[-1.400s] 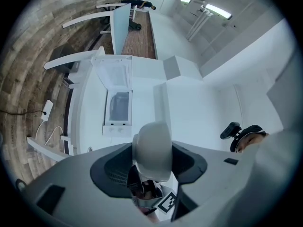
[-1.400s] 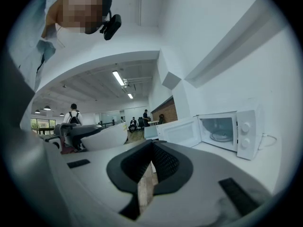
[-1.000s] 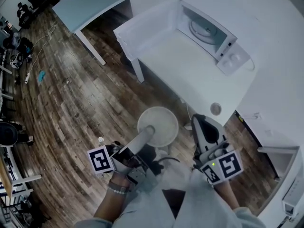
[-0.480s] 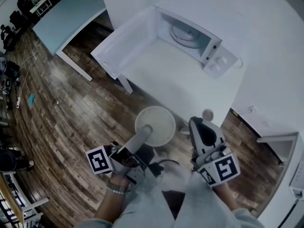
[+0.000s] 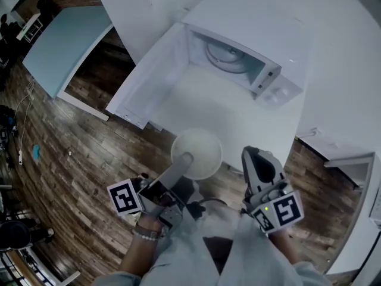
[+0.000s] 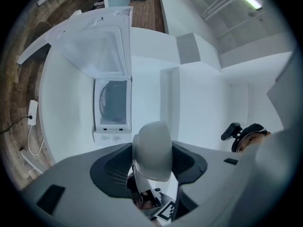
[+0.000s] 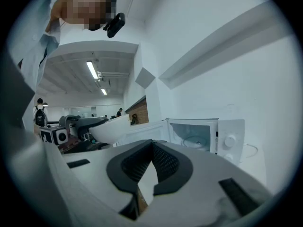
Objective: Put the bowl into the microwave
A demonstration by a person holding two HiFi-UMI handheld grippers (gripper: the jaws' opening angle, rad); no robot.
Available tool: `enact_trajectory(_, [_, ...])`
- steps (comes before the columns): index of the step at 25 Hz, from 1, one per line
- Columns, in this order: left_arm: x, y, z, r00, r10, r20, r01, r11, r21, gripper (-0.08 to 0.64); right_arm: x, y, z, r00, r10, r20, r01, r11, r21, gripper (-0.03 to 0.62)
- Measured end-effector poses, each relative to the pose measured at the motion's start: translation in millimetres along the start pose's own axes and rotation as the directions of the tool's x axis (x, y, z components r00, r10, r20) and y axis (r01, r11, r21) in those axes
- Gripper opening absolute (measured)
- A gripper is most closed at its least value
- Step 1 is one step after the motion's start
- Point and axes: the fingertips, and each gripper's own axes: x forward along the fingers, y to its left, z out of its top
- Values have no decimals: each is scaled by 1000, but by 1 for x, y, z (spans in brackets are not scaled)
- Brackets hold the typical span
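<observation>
L gripper (image 5: 185,161) clamped on bowl (image 5: 203,146) rim, R gripper (image 5: 255,157) jaws together w/ nothing between, microwave (image 5: 257,75) door open ahead

We see a long, pale grey plastic left gripper (image 5: 186,159) and a broader grey right gripper (image 5: 257,155) with a dark inner face. Each gripper carries a white cube with black square markers: the left cube (image 5: 125,198) and the right cube (image 5: 280,212). A small green light (image 5: 268,206) shines beside the right cube. In the gripper views the jaws are smooth grey, with black ribbed pads (image 7: 131,168). The person wears pale grey-blue clothing (image 5: 250,261) and a bracelet of pale beads (image 5: 146,236). A thin black cable (image 5: 208,201) curves between the grippers.
</observation>
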Motion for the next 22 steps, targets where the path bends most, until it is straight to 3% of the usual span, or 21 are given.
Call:
enact_trajectory(10, [24, 12, 67, 991, 14, -133, -17, 1000, -26, 209, 59, -2, 16, 992, -125, 15, 124, 992, 13, 4])
enact_trajectory(22, [51, 28, 101, 958, 12, -285, -24, 999, -40, 209, 99, -10, 22, 965, -257, 44, 254, 965, 65, 4])
